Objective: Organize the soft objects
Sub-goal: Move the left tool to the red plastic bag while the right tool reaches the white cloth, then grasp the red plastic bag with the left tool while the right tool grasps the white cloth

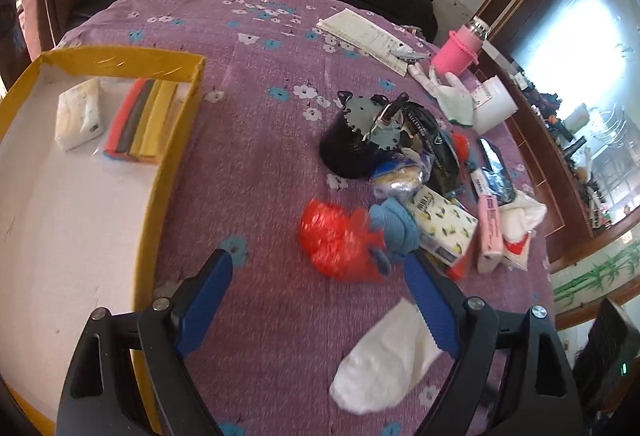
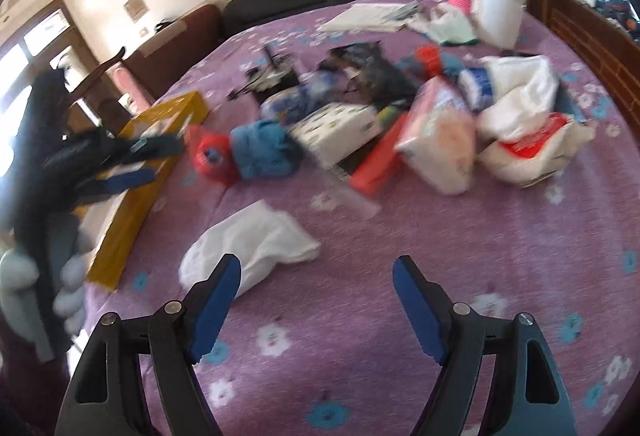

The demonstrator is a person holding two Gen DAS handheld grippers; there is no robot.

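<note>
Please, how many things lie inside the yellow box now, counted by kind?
White tissue pack: 1
Stack of coloured cloths: 1
Total inside the yellow box: 2

Left gripper and right gripper are both open and hold nothing.

Left gripper [image 1: 320,268]: two black, angular arms with long cut-out slots, each tipped with a blue, finely ribbed finger pad [image 1: 204,308]. Round silver screw heads sit at the arm joints. Right gripper [image 2: 316,276]: the same build, black slotted arms, blue ribbed fingers [image 2: 418,310], silver screws. In the right wrist view, a pale glove covers the left hand [image 2: 60,288].
</note>
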